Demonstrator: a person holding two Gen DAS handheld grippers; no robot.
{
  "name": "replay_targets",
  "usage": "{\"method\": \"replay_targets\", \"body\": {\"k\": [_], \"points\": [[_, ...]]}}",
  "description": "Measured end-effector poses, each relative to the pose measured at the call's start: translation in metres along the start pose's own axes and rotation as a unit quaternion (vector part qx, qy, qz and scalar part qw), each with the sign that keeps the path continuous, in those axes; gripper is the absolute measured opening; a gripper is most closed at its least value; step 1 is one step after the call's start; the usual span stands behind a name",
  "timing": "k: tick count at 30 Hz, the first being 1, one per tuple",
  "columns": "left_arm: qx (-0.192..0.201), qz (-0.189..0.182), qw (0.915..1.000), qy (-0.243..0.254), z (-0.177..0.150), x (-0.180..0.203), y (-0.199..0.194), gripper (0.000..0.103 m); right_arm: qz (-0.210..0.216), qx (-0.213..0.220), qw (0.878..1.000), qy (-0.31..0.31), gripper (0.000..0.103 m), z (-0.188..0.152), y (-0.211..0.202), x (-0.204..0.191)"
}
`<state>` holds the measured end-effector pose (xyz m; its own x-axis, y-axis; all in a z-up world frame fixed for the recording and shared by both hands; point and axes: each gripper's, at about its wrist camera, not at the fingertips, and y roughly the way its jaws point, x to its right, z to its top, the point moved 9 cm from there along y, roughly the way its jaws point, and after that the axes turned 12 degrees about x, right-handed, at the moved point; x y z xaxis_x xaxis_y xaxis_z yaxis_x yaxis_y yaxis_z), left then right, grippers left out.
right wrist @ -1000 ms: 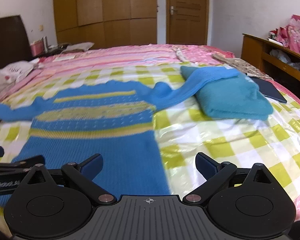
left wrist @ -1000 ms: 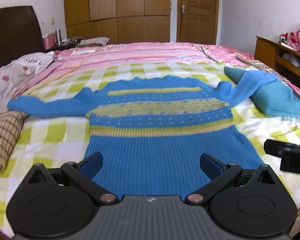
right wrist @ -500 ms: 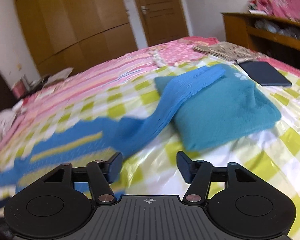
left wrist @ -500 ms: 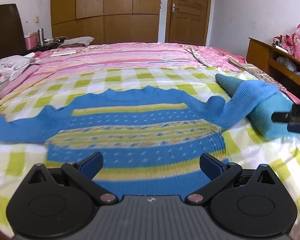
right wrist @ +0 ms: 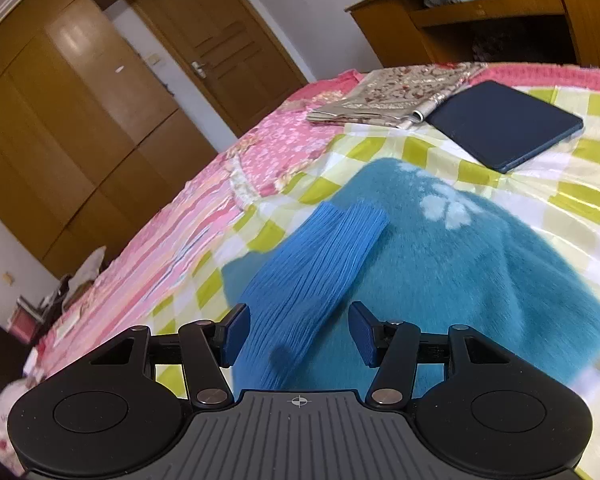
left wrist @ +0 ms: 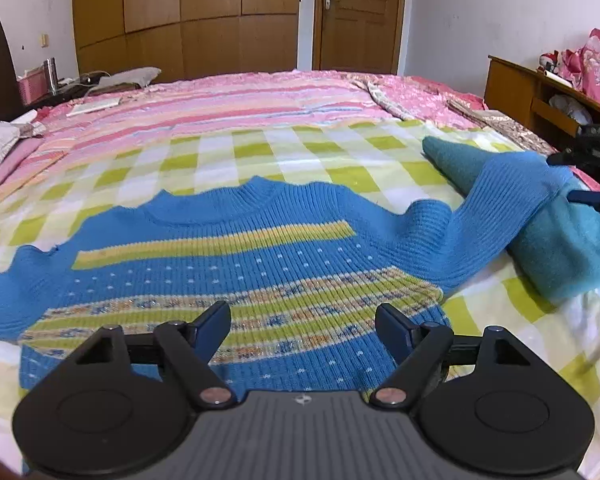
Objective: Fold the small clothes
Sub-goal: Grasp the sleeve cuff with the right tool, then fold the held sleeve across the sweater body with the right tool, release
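Sweater (left wrist: 236,264) in blue with yellow stripes is lying flat on the checked bedspread (left wrist: 260,152), its one sleeve (right wrist: 316,276) draping over a folded teal fleece (right wrist: 480,280). I am holding my left gripper (left wrist: 302,326) above the sweater's lower stripes, fingers spread apart and gripping nothing. I am holding my right gripper (right wrist: 298,334) with jaws apart on either side of that sleeve, not pinching it. A dark tablet (right wrist: 504,124) is lying beyond the fleece.
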<state>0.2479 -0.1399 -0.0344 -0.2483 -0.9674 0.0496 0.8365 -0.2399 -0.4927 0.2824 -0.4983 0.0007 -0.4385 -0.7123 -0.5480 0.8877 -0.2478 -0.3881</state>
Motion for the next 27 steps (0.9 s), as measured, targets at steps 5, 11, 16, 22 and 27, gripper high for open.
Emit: {"method": "replay_targets", "body": {"k": [5,11,16,22,27], "points": [[-0.016,0.000,0.9998,-0.013,-0.013,-0.008,-0.002,0.084,-0.008,-0.001,1.000,0.013,0.025,-0.002,0.020,0.001],[-0.017,0.019,0.9996,-0.008,-0.026,-0.038,-0.031,0.084,0.038,0.016,0.999,-0.005,0.009,0.000,-0.007,-0.039],[0.001,0.031,0.9991,-0.028,-0.028,-0.074,-0.057,0.084,0.132,0.026,0.988,-0.077,0.008,-0.024,-0.060,-0.142],[0.014,0.059,0.9973,-0.042,-0.039,-0.135,-0.086,0.084,0.232,-0.051,0.944,-0.229,0.008,-0.158,-0.084,-0.281],[0.020,0.098,0.9933,-0.058,-0.052,-0.186,-0.102,0.084,0.279,-0.116,0.870,-0.390,0.008,-0.312,-0.093,-0.332]]}}
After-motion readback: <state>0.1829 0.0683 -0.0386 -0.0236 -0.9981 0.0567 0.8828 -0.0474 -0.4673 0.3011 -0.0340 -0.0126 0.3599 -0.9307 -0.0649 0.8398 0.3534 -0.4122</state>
